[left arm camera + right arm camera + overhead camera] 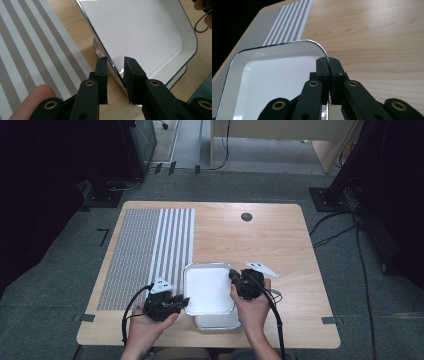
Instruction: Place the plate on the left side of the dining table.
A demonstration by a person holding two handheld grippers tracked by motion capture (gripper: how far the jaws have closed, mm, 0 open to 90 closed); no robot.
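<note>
White enamel tray (209, 287), probably stiff, light and slick, lifted off a second tray (218, 322) just right of the striped mat (145, 250), pinched at opposite rims: left gripper (115, 65) narrowly straddling its edge, right gripper (328, 65) clamped tight there.

A light wooden table with rounded corners (260, 235) stood on a grey-green carpeted floor (55, 285). A grey and white striped placemat (150, 245) covered the table's left part, and a small round dark cable port (246, 217) sat near its far edge. Black cables (365, 270) trailed over the carpet at right. Beyond the table, pale wooden furniture (280, 140) stood at the back. Both far sides lay in deep shadow.
</note>
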